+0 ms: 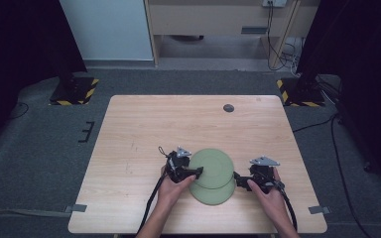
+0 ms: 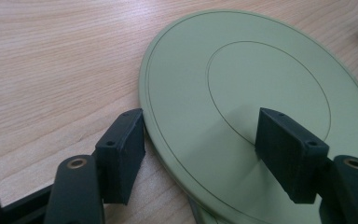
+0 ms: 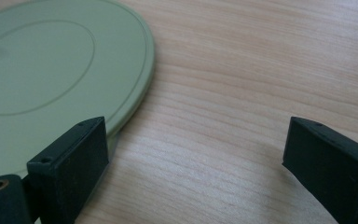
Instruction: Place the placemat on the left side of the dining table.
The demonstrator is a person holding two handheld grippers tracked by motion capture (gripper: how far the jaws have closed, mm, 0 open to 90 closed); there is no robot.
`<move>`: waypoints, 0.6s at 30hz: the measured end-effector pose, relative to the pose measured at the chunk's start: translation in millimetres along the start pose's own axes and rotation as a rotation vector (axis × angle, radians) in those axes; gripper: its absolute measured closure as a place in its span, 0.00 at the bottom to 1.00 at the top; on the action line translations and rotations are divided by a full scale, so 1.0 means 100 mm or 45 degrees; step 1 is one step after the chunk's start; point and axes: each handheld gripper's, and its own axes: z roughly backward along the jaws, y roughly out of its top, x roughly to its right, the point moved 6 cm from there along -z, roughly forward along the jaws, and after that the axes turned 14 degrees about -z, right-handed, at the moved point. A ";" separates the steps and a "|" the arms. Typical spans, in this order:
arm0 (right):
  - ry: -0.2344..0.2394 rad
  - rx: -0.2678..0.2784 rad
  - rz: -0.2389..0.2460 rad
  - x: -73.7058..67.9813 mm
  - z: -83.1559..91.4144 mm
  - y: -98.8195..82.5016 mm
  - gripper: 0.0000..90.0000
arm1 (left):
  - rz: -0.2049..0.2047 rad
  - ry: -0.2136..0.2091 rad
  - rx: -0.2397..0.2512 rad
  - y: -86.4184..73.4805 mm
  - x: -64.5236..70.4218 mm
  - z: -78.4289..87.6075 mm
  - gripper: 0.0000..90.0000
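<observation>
Your left hand [image 1: 171, 189] holds the left gripper [image 1: 197, 171] at the left edge of the green plates, near the front middle of the wooden table [image 1: 144, 129]. In the left gripper view, its jaws are spread around the rim of the upper plate [image 2: 261, 98]: one jaw stands outside the rim, on the table side, and the other is over the plate's inner face. The pads seem very close to the plate, but you cannot tell if they already press on it. There are two plates: the upper plate lies partly over the lower plate [image 1: 211, 194], a little shifted toward the far side.

To the right, your right hand [image 1: 270, 191] holds the right gripper [image 1: 237, 179] beside the right edge of the plates. In the right gripper view its jaws are wide apart; one jaw is just at the plate's rim and the other is over bare wood, well apart from the plate. Nothing is pinched between them.

On the far part of the table you see a small dark round disc [image 1: 228, 107].
</observation>
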 end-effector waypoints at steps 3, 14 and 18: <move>0.015 0.005 -0.006 -0.03 0.00 0.01 0.08 | 0.000 -0.004 -0.002 0.00 0.00 0.00 0.36; 0.025 -0.002 0.006 -0.09 -0.02 -0.01 0.07 | 0.004 -0.010 0.002 0.00 -0.01 0.00 0.38; 0.033 0.002 -0.004 -0.09 -0.02 0.00 0.08 | 0.003 -0.014 0.003 0.00 -0.02 0.00 0.38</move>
